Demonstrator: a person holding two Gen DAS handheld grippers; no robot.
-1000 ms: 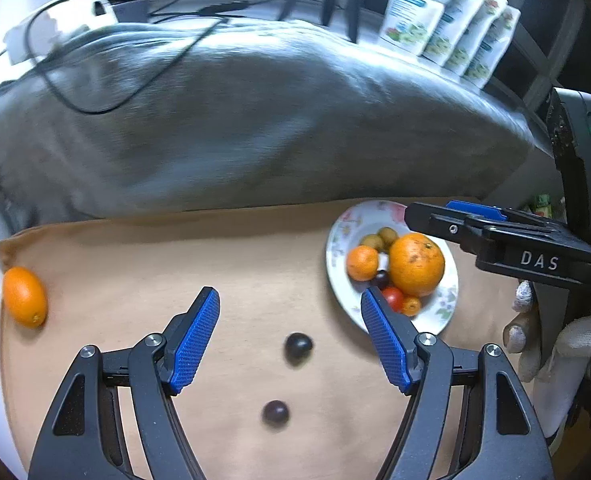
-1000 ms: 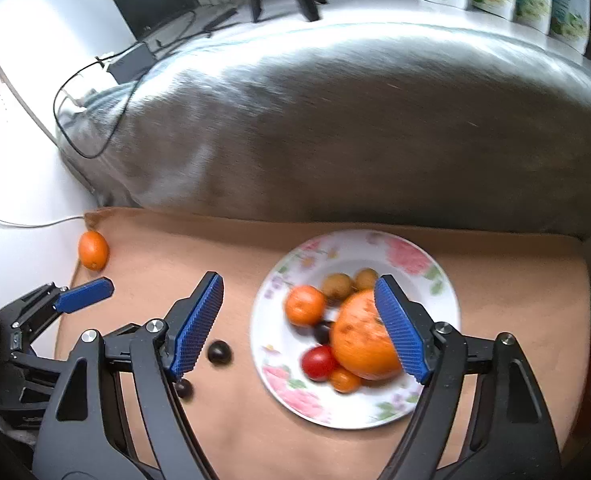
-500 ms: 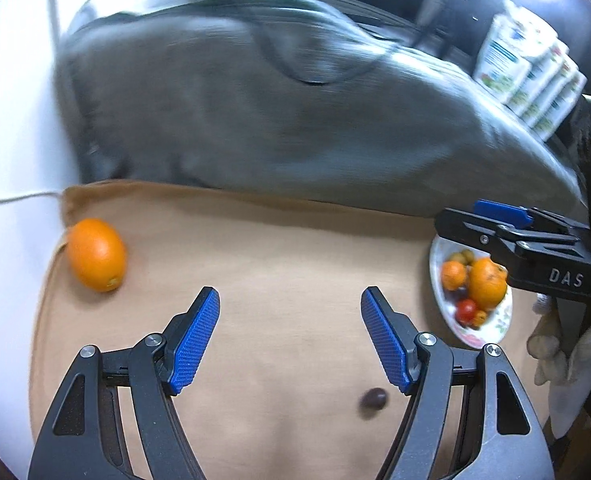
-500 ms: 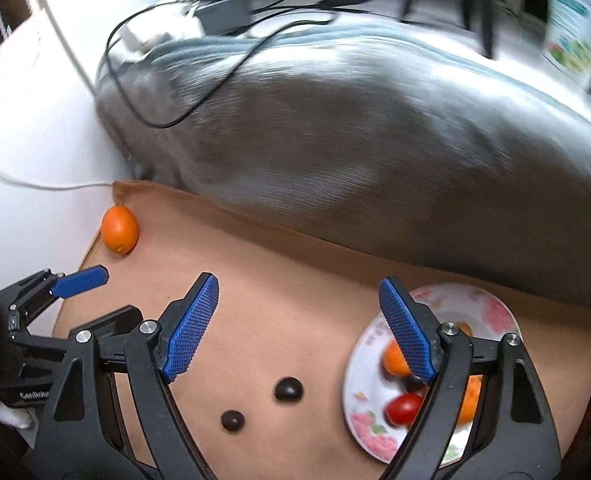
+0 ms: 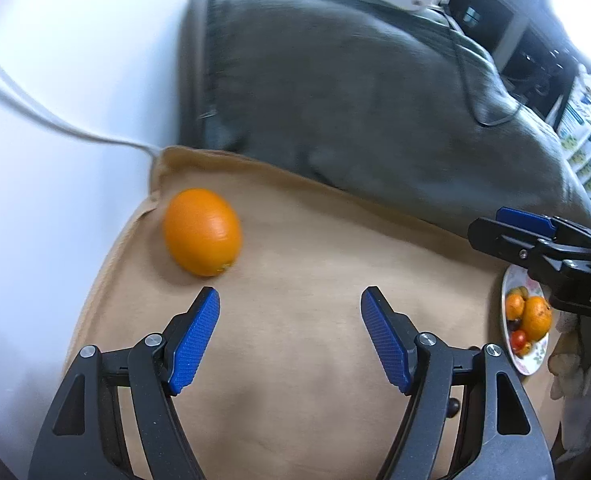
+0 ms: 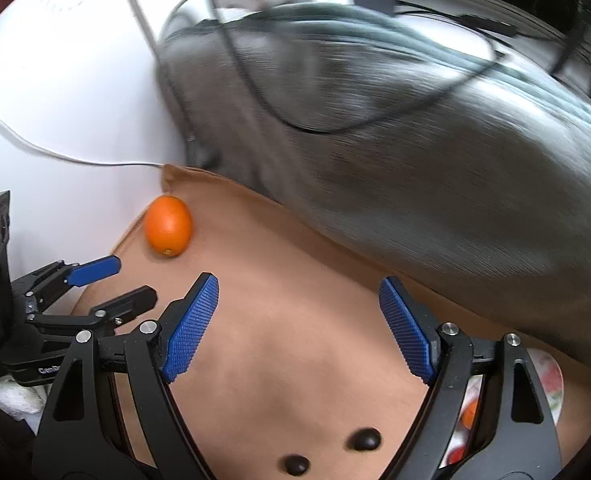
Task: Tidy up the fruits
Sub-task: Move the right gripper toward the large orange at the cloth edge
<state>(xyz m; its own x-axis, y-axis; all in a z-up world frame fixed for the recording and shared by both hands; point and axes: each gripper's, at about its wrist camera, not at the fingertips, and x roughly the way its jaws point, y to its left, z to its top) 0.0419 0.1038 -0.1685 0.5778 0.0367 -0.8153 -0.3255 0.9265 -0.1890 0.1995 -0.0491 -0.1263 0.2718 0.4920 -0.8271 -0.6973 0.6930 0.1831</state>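
Both tongs — left, right — have swung toward the orange.

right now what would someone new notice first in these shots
A bright orange lies alone near the far left corner of the tan cloth, just ahead of the open left gripper. At the right edge sits a flowered plate heaped with fruit. In the right wrist view, two small dark fruits lie on the cloth below the open right gripper.
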